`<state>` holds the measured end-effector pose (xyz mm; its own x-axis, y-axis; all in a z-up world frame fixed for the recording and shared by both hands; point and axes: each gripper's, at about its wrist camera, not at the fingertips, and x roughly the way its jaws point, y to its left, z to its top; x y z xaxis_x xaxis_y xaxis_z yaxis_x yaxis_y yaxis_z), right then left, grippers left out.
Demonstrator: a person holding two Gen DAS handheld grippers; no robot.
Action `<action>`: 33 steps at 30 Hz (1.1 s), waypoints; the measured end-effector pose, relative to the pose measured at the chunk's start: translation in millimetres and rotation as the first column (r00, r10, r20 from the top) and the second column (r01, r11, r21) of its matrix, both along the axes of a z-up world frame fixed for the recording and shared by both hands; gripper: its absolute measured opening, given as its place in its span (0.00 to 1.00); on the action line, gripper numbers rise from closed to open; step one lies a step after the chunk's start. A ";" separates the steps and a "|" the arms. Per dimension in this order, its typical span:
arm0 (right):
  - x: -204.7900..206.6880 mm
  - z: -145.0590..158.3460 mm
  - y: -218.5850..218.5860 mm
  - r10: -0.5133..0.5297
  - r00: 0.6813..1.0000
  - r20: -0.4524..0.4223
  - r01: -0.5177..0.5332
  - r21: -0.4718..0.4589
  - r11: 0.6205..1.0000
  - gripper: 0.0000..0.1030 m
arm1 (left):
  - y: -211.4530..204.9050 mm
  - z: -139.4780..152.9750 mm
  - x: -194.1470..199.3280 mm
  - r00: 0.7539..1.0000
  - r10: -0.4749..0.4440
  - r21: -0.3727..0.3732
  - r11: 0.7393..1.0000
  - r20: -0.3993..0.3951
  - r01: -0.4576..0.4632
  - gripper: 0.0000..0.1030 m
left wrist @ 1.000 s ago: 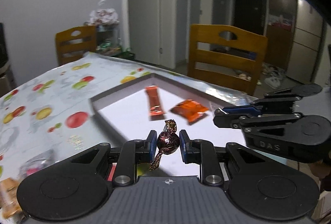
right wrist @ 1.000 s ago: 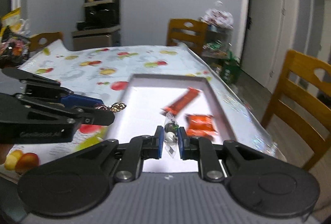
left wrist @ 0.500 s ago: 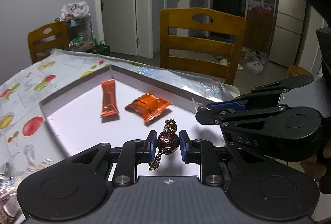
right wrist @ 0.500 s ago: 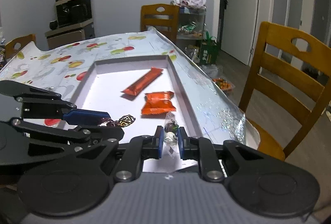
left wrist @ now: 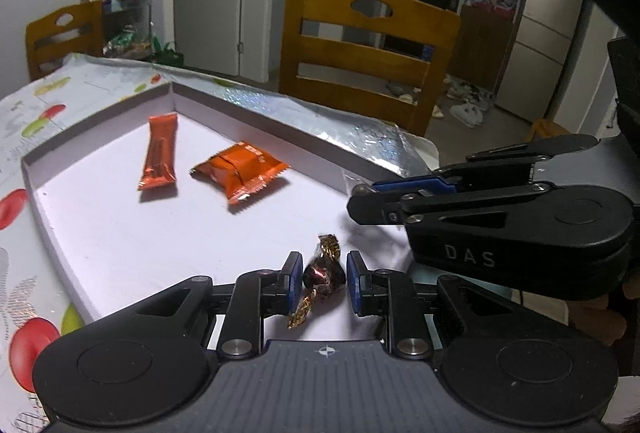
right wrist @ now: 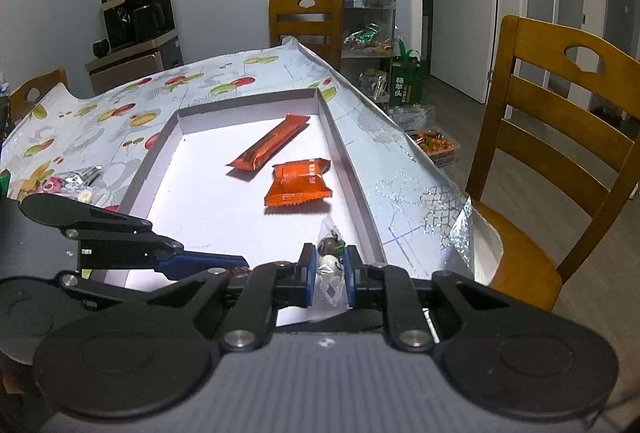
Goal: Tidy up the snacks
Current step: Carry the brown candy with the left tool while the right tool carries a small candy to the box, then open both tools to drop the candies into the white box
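Observation:
My left gripper (left wrist: 323,279) is shut on a brown foil-wrapped chocolate ball (left wrist: 324,277) just above the near end of a shallow white tray (left wrist: 256,115). My right gripper (right wrist: 329,269) is shut on a small clear-wrapped candy (right wrist: 330,261) over the tray's (right wrist: 348,169) near right corner. In the tray lie a long orange bar (left wrist: 159,152) (right wrist: 270,147) and an orange pillow packet (left wrist: 240,171) (right wrist: 298,183). The right gripper (left wrist: 354,199) shows side-on at the right of the left wrist view; the left gripper (right wrist: 236,265) shows side-on at the left of the right wrist view.
The tray rests on a table with a fruit-print cloth (right wrist: 100,113). Loose wrapped snacks (right wrist: 76,181) lie on the cloth left of the tray. Wooden chairs (left wrist: 368,49) (right wrist: 560,137) stand along the table's edge. A rack with bags (right wrist: 366,33) stands by the far wall.
Both grippers have come forward and lower over the near end of the tray, each still holding its candy. The tray and its two orange snacks look nearer and larger.

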<state>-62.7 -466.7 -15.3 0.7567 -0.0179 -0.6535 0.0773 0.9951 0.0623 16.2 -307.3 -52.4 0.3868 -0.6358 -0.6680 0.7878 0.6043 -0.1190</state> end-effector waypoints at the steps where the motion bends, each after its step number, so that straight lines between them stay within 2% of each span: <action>1: 0.6 -0.4 -0.1 -0.003 1.000 -0.005 0.003 0.000 1.000 0.13 | -0.6 0.3 -0.9 1.000 -0.002 -0.002 1.000 0.001 0.002 0.25; 9: 0.1 -0.7 -1.5 -0.013 1.000 -0.014 0.013 0.004 1.000 0.13 | 0.9 2.2 -3.8 1.000 -0.012 -0.008 1.000 0.006 0.012 0.27; 11: -0.4 -0.8 -1.4 -0.015 1.000 -0.015 0.015 0.001 1.000 0.13 | 2.6 3.3 -4.3 1.000 -0.010 -0.013 1.000 0.011 0.010 0.37; 16: -1.5 2.2 0.7 -0.013 1.000 -0.013 0.013 0.000 1.000 0.14 | 7.8 6.3 -5.9 1.000 0.002 -0.027 1.000 0.024 -0.002 0.47; 18: -2.4 3.3 1.4 -0.013 1.000 -0.011 0.013 -0.003 1.000 0.19 | 10.5 7.8 -6.3 0.999 0.012 -0.037 0.999 0.030 -0.011 0.53; 20: -3.1 4.6 2.0 -0.009 1.000 -0.009 0.009 0.005 1.000 0.28 | 13.7 9.6 -6.9 0.999 0.018 -0.048 0.999 0.031 -0.017 0.57; 28: -6.6 12.3 11.6 0.004 1.000 0.012 -0.004 0.004 1.000 0.32 | 27.7 17.6 -9.6 0.998 0.040 -0.066 0.997 0.057 -0.036 0.61; 33: -6.5 18.7 19.2 0.012 1.000 0.023 -0.012 -0.001 1.000 0.34 | 42.2 22.9 -11.4 0.995 0.066 -0.084 0.995 0.079 -0.059 0.68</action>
